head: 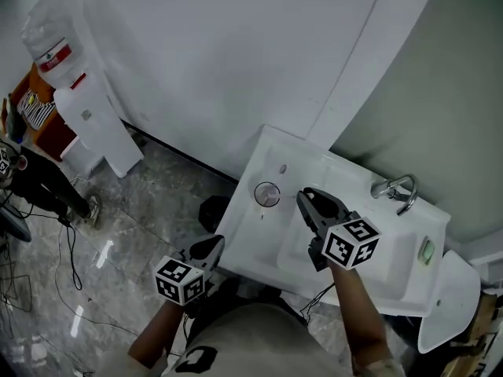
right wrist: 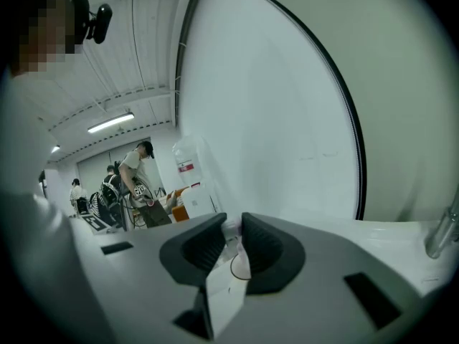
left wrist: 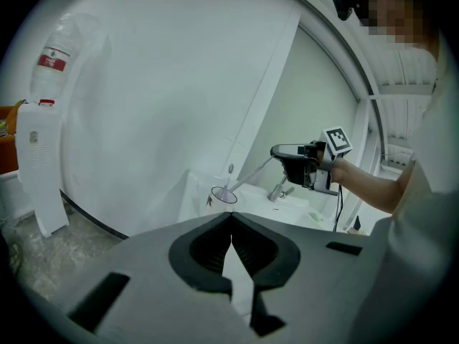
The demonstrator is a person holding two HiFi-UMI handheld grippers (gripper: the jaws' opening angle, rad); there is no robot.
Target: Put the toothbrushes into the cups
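A clear cup (head: 267,194) (left wrist: 224,194) stands on the left part of the white sink counter (head: 255,242). One toothbrush (left wrist: 229,172) stands in it, its head above the rim. My right gripper (head: 305,199) (left wrist: 275,154) (right wrist: 231,239) hovers just right of the cup, shut on the handle of a second pale toothbrush (left wrist: 251,174) (right wrist: 229,229). That toothbrush slants down to the cup's rim. My left gripper (head: 214,247) (left wrist: 231,239) is shut with nothing in it, held off the counter's front left edge and pointing at the cup.
A chrome faucet (head: 395,188) (left wrist: 278,190) stands behind the basin (head: 369,265). A green item (head: 426,250) lies at the counter's right. A white water dispenser (head: 78,100) (left wrist: 39,156) stands on the marble floor at the left. People (right wrist: 136,185) stand far behind.
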